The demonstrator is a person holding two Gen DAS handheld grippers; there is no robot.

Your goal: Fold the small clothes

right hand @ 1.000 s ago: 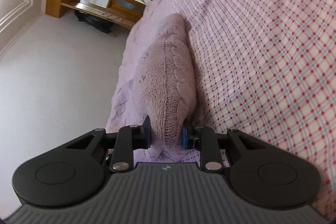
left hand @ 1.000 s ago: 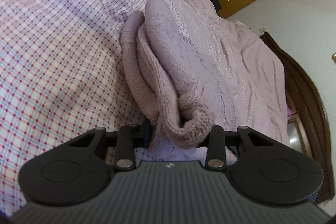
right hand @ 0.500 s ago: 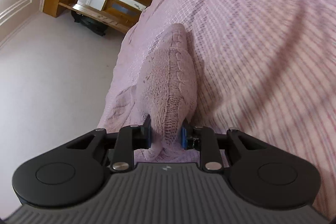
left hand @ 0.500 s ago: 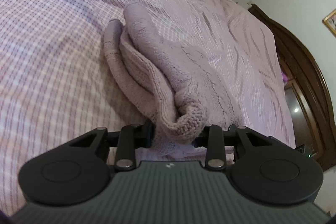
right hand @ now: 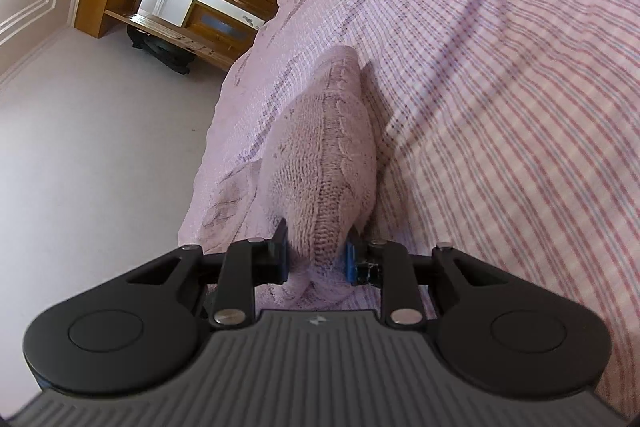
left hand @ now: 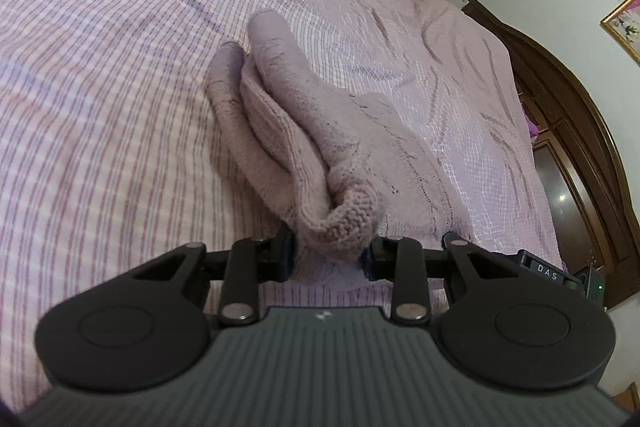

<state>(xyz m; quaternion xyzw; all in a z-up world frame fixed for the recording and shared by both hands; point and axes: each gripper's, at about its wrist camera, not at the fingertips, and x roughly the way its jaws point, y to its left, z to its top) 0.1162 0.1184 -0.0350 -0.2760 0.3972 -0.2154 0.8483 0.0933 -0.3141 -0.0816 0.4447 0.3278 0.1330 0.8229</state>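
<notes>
A wide bed (left hand: 100,87) dressed in a pink-and-lilac checked sheet fills both wrist views, and on it lies a small mauve cable-knit garment (left hand: 304,131), bunched into thick layers and stretched between two hand-held grippers. The left gripper (left hand: 330,253) is clenched on a rolled, ribbed corner of the knit, its jaws pressed into the fabric from both sides; the right gripper (right hand: 316,259) is likewise clamped on the opposite end, the wool bulging out between its blue-padded jaws. Judged from this, the step in hand is carrying a fold across, with both ends raised slightly off the sheet. To do it well, the two grips would best travel together at one height, keeping the knit lightly taut so the layers do not slump or twist, and set the held edge squarely over the part resting on the bed before either jaw lets go. Room is uneven: the checked sheet spreads broad and bare on one side of the garment, while the bed's edge (right hand: 224,99) runs close along the other side, dropping to pale floor (right hand: 100,147), with a dark wooden bedstead (left hand: 580,131) beyond it in the left view. The fold is safer laid inward, toward the open sheet.
</notes>
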